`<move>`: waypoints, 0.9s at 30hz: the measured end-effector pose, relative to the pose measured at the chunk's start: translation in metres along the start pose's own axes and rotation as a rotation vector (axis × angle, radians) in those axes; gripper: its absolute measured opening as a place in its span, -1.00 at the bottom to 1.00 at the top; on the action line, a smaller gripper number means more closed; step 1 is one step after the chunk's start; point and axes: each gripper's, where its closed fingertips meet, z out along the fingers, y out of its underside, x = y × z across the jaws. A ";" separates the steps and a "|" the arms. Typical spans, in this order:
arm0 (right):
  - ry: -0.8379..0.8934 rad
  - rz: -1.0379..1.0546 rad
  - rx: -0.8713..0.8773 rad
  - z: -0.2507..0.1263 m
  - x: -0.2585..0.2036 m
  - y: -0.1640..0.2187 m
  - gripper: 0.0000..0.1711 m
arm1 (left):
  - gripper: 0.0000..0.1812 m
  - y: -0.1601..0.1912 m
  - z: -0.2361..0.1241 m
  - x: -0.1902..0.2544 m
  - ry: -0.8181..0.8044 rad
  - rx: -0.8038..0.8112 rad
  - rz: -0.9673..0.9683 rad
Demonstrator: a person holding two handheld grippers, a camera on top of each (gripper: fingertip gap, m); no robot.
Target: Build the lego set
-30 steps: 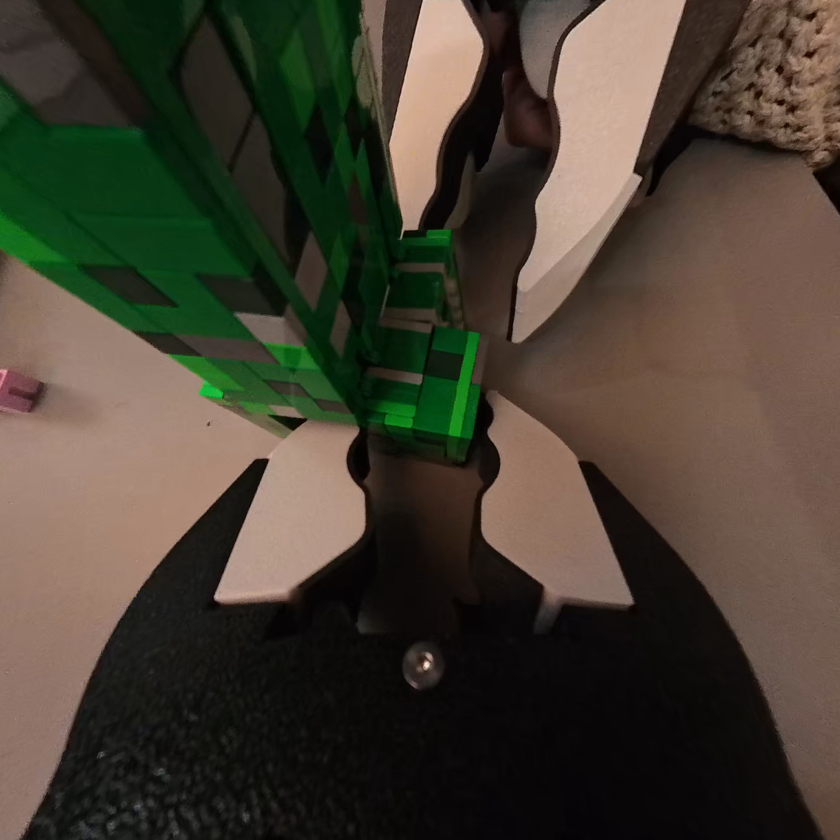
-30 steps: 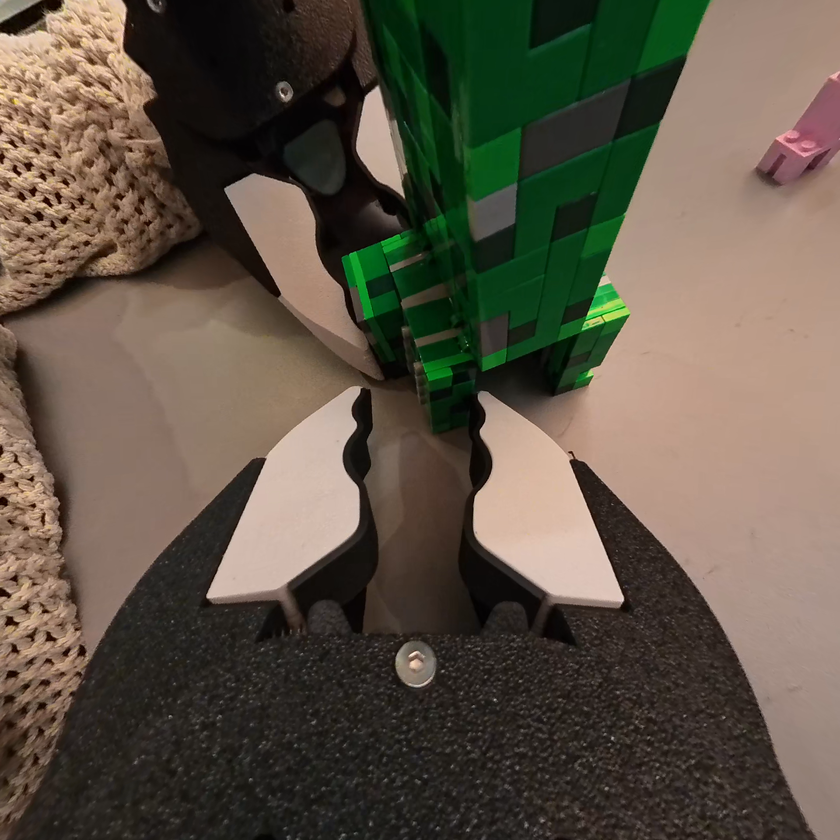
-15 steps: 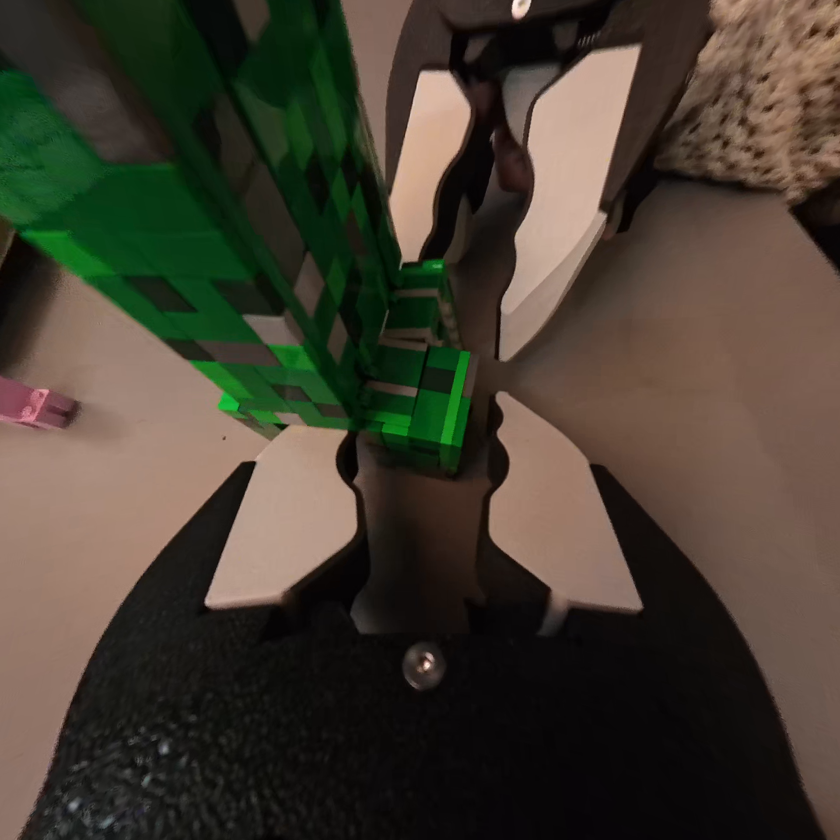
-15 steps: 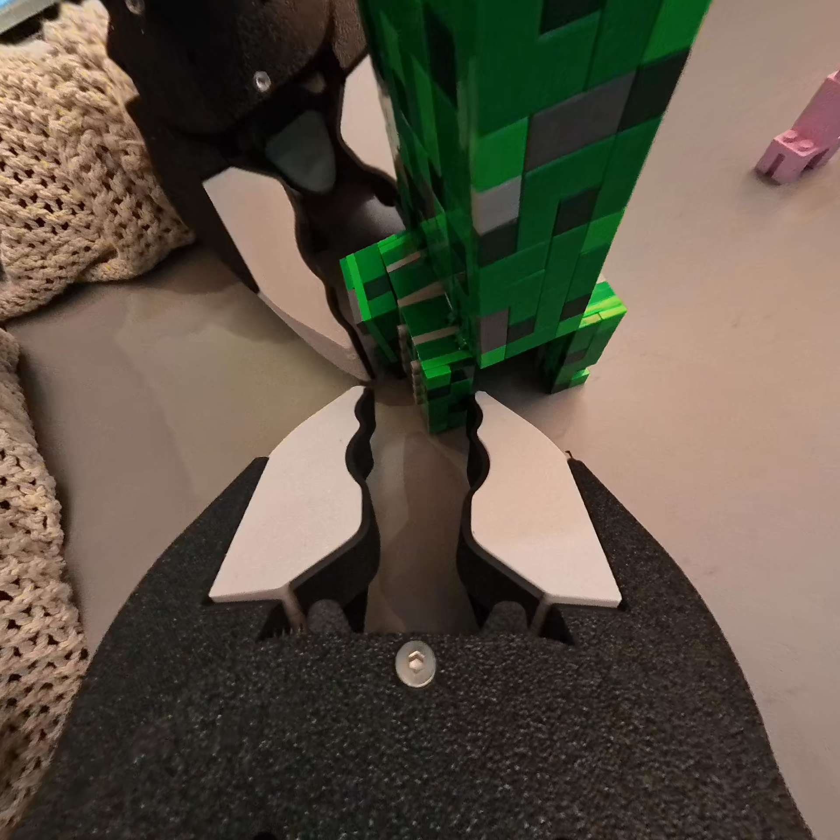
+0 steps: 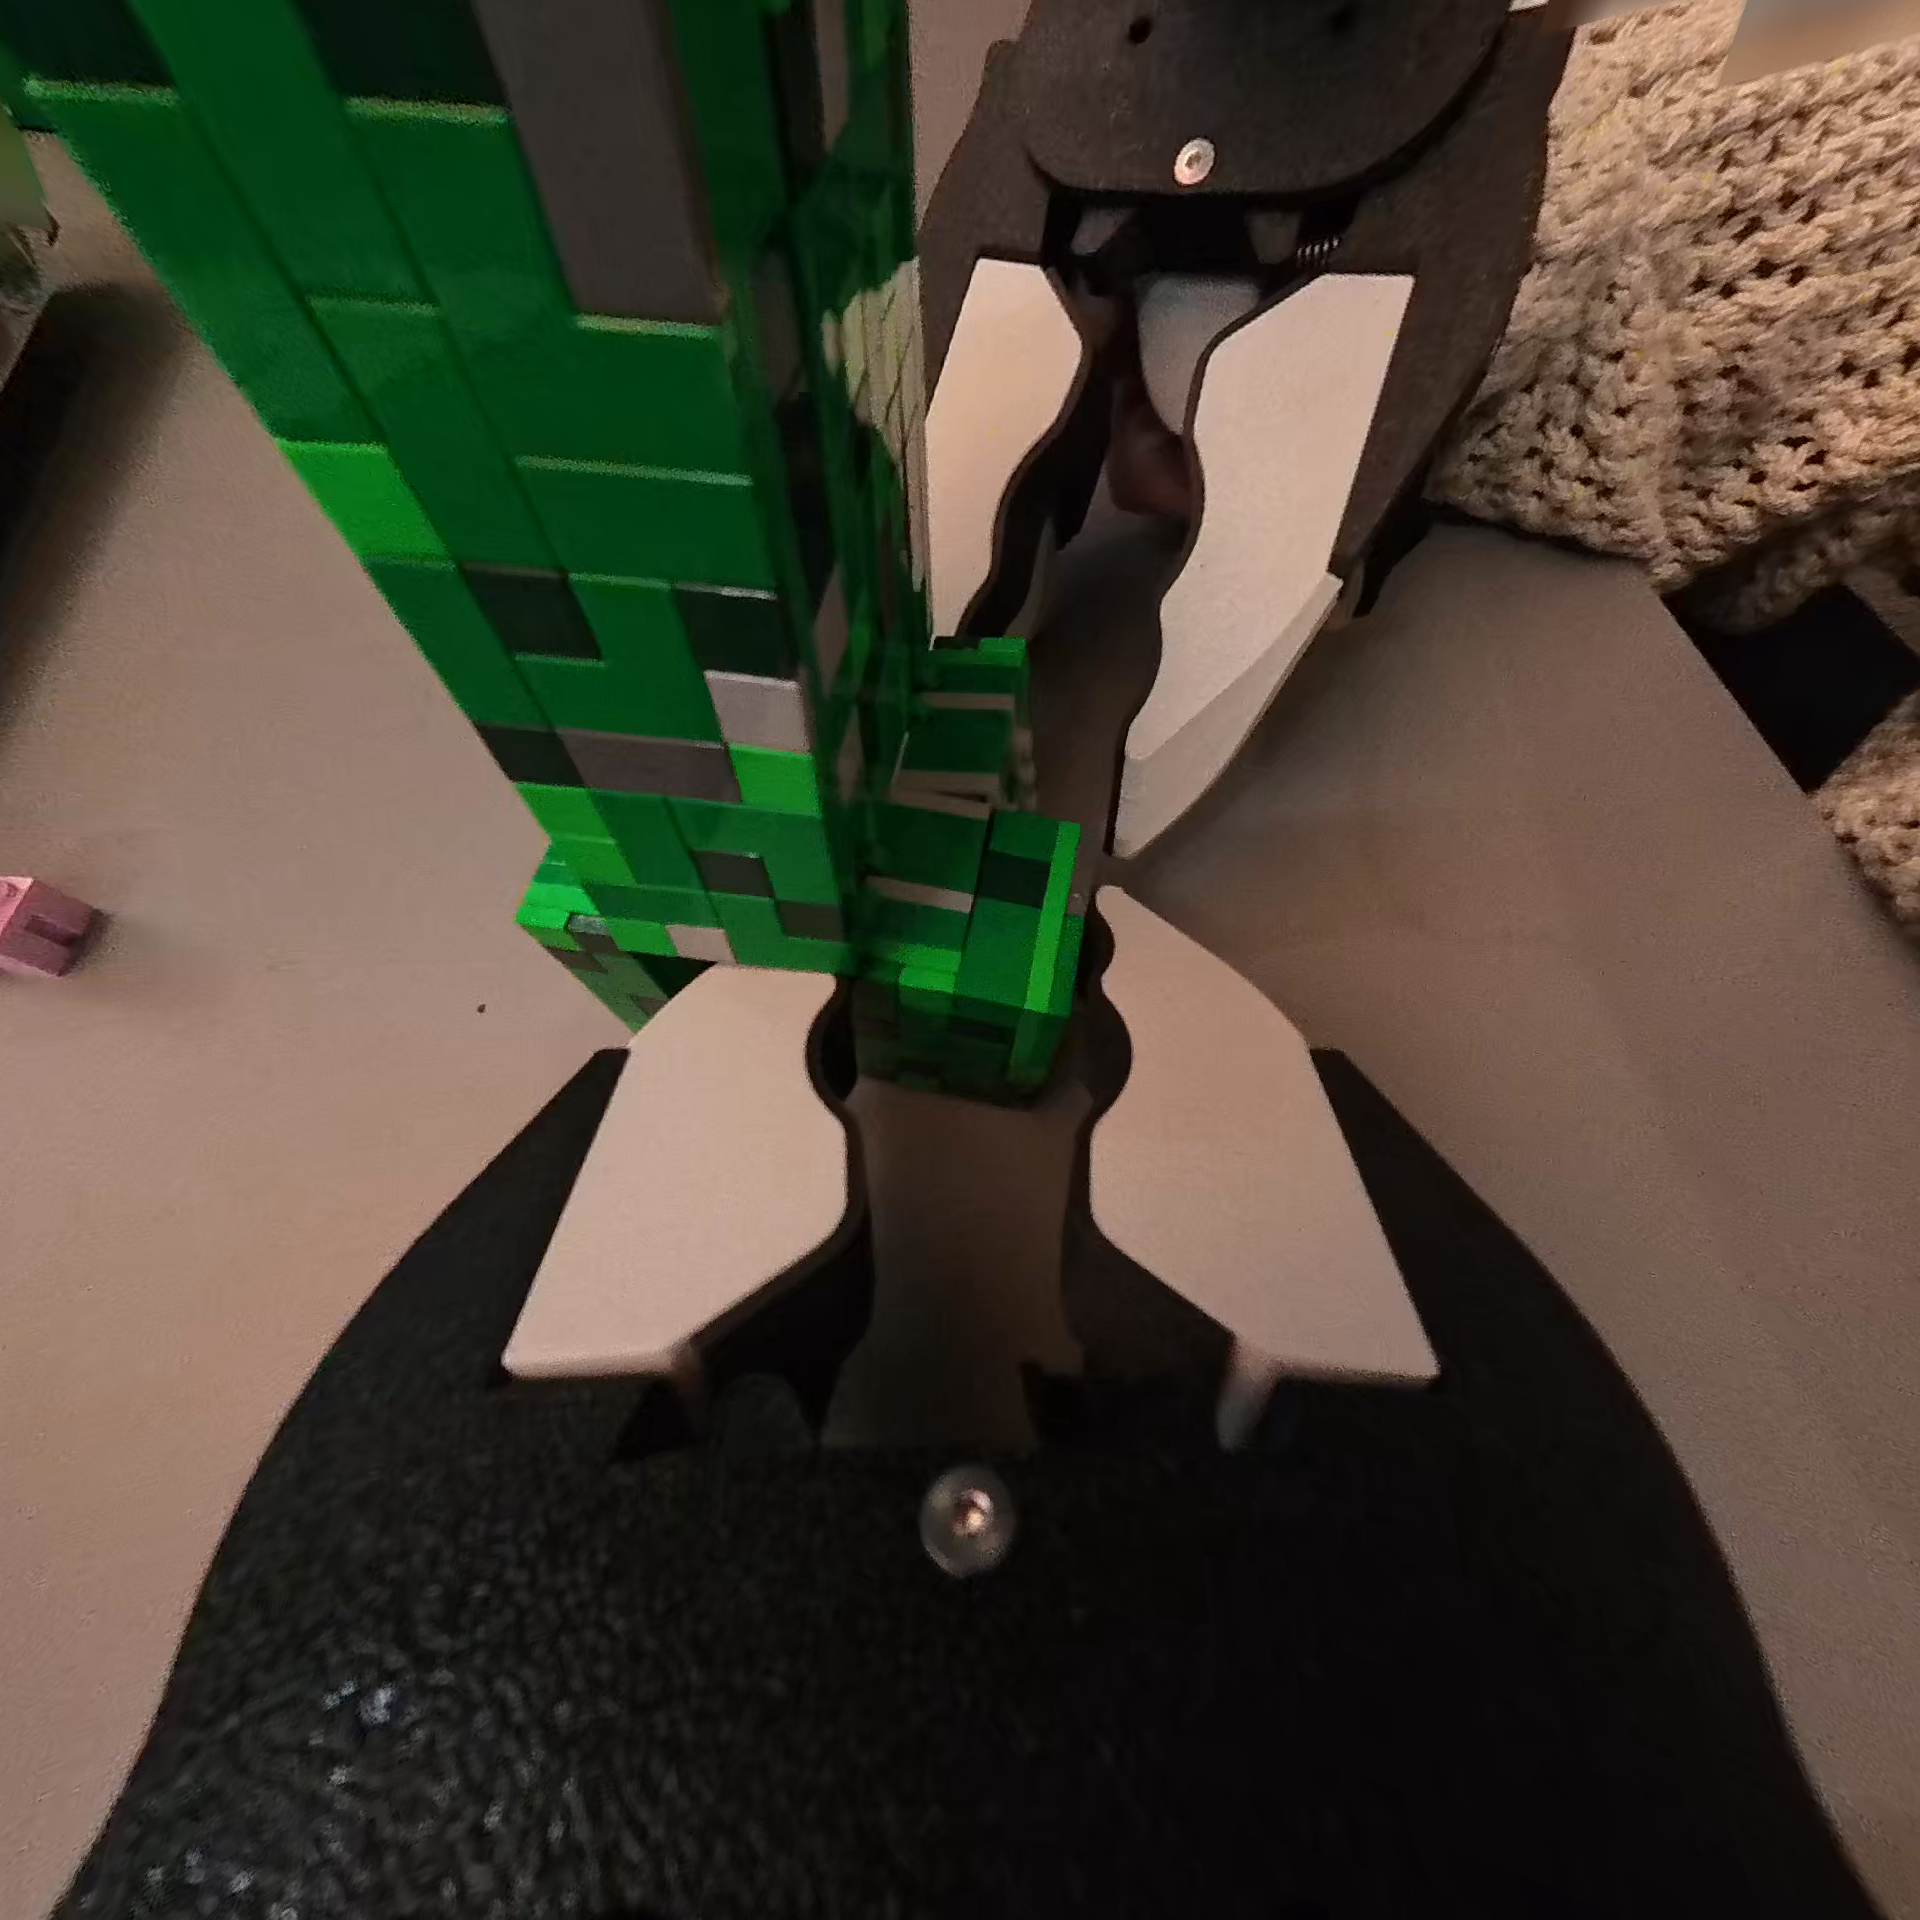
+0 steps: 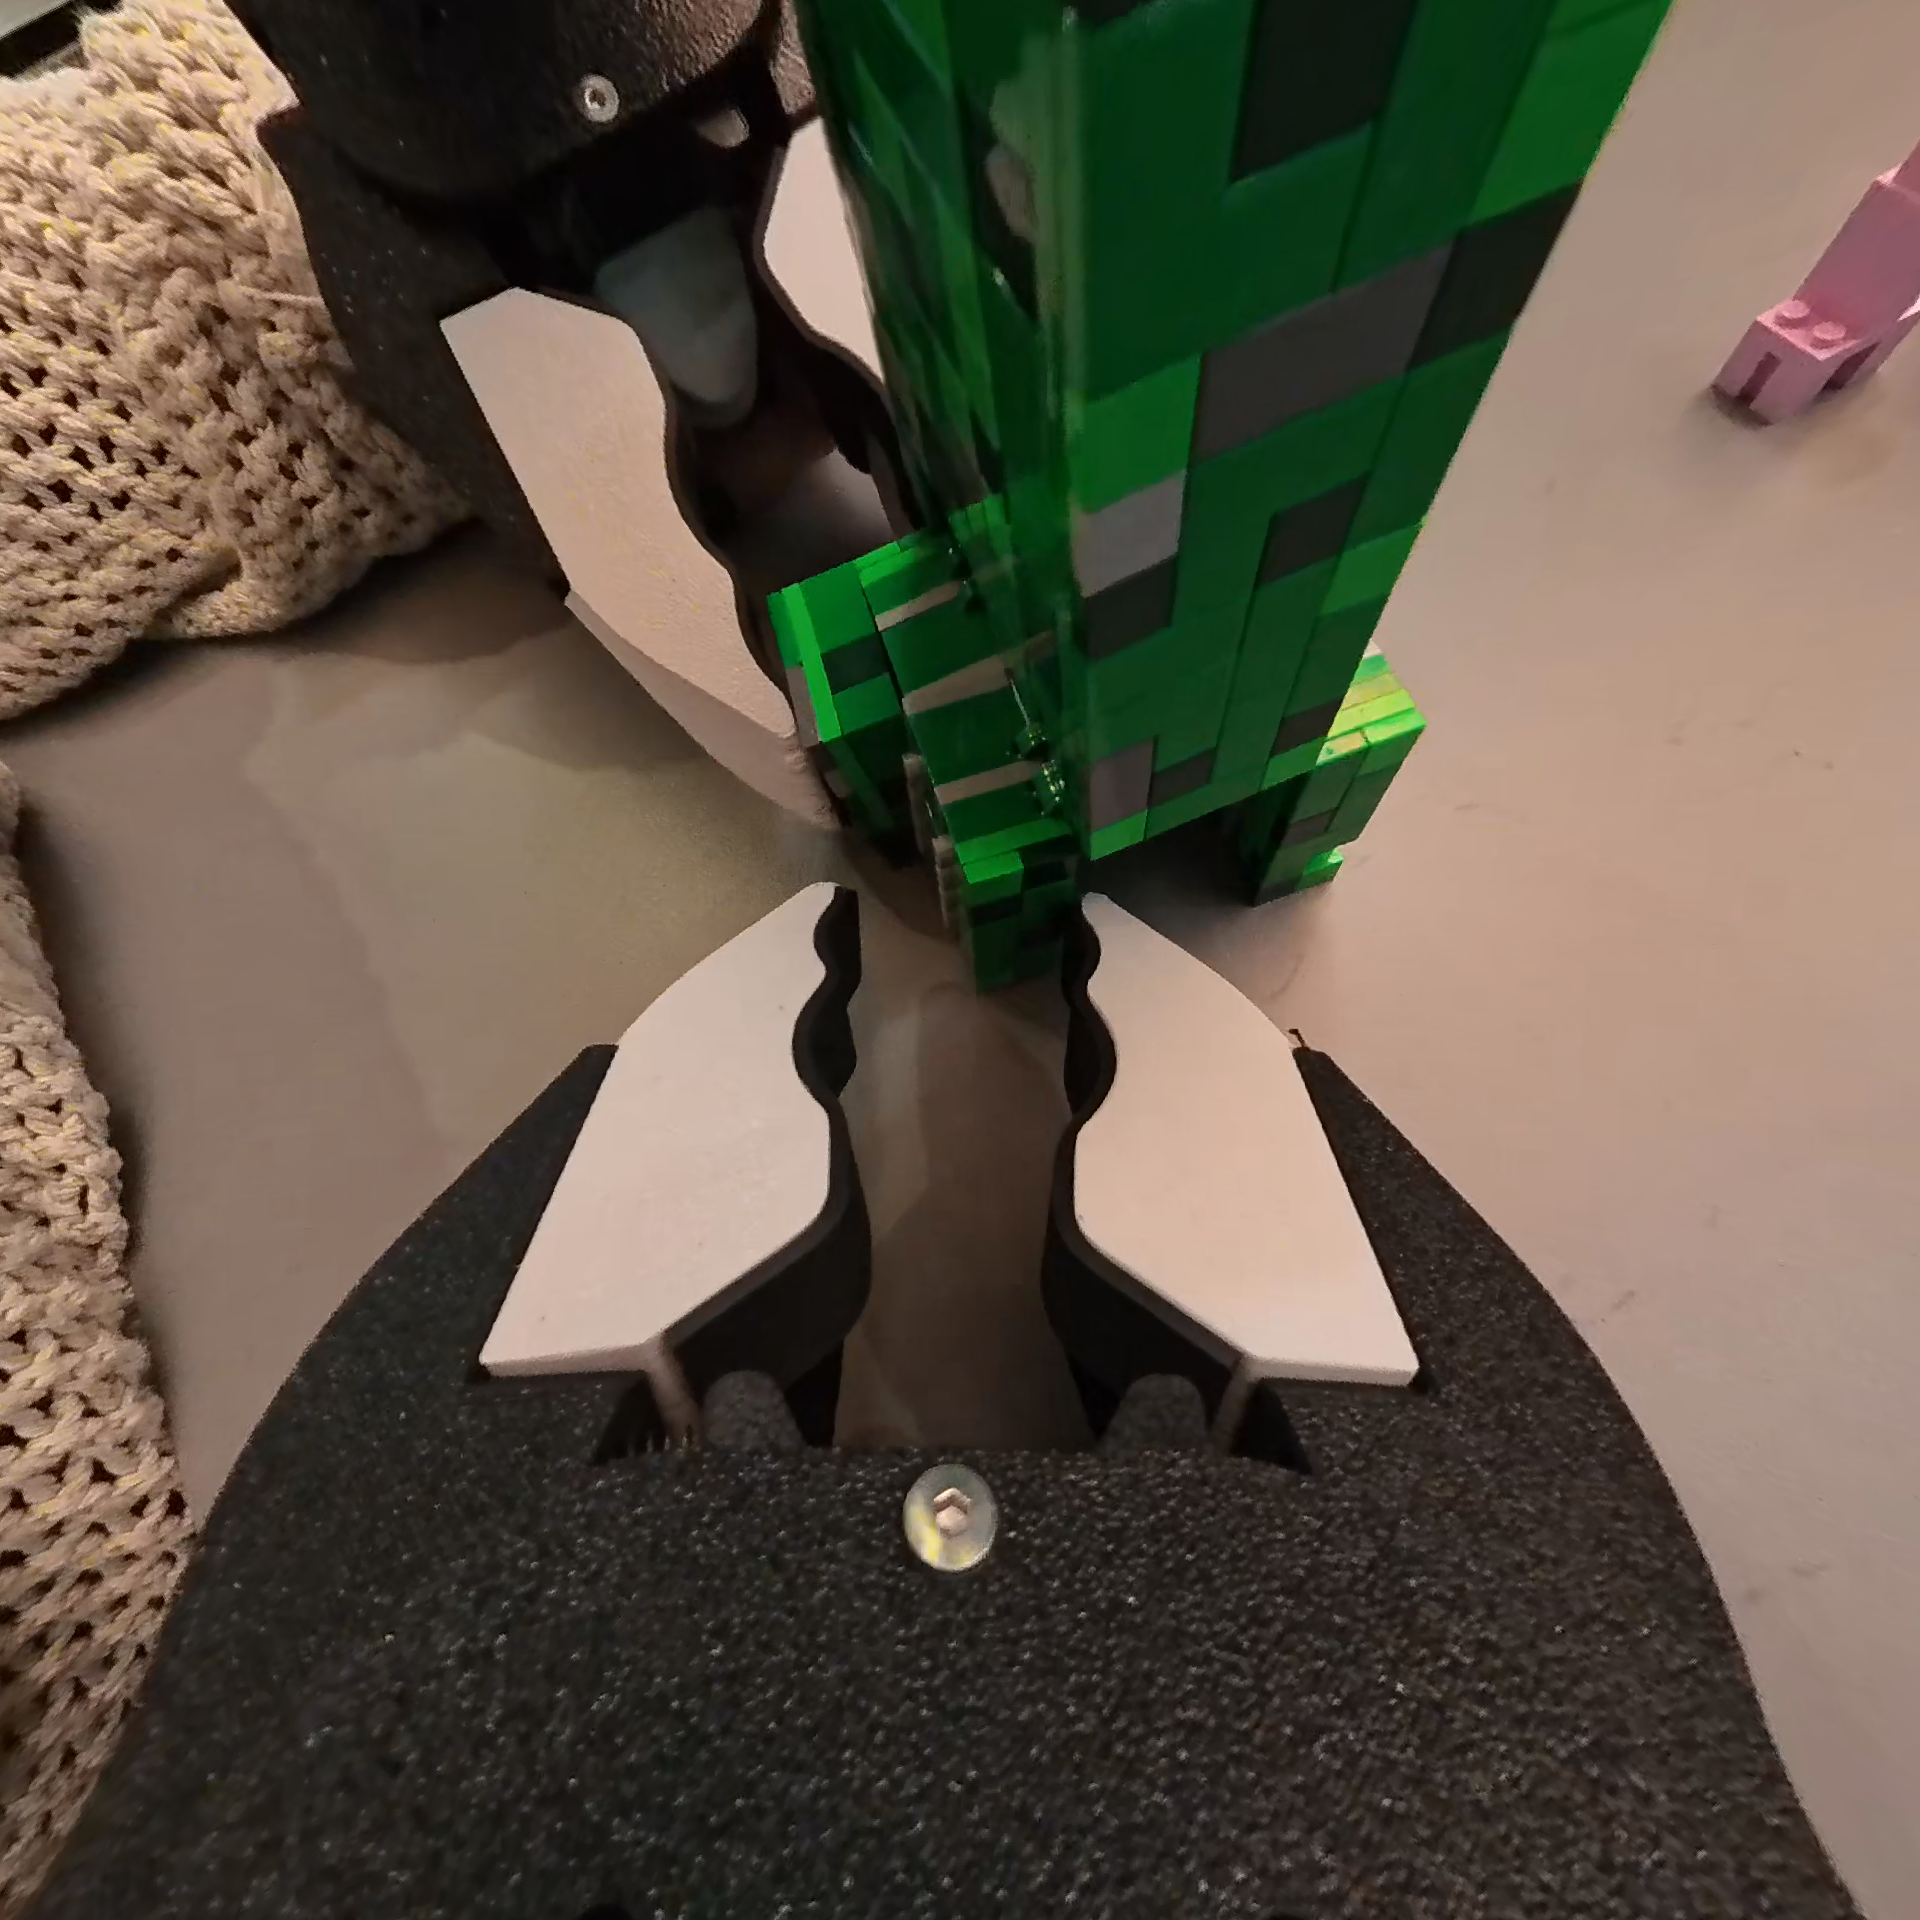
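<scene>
Far left in the left wrist view, a small pink lego piece (image 5: 36, 925) lies on the grey table (image 5: 1455, 987), well apart from the action. Next comes the tall green, grey and black block-patterned lego figure (image 5: 582, 540), standing upright on the table w/ short blocky feet. Your left gripper (image 5: 961, 971) has its fingers spread around the figure's near green foot block (image 5: 966, 966); I can't tell if they actually pinch it or just sit beside it. Opposite, your right gripper (image 6: 961, 920) faces the same corner, fingers spread apart, tips just beside the foot's base, holding nothing. A cream knitted blanket (image 6: 156, 416) lies along the table's edge.

Likely step: seating or steadying a foot under the figure. To do it well, keep the tower vertical, squeeze evenly from both sides, press low near the table, and go slow, since a tall build tips easily.
</scene>
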 end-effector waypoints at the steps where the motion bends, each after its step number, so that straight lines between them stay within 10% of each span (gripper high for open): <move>1: 0.002 -0.001 0.000 0.000 0.000 0.000 -0.57 | -0.56 0.000 0.000 0.000 0.002 -0.001 0.000; 27: 0.005 -0.014 -0.006 0.001 0.001 0.001 -0.59 | -0.55 0.003 0.001 0.004 0.021 -0.015 -0.052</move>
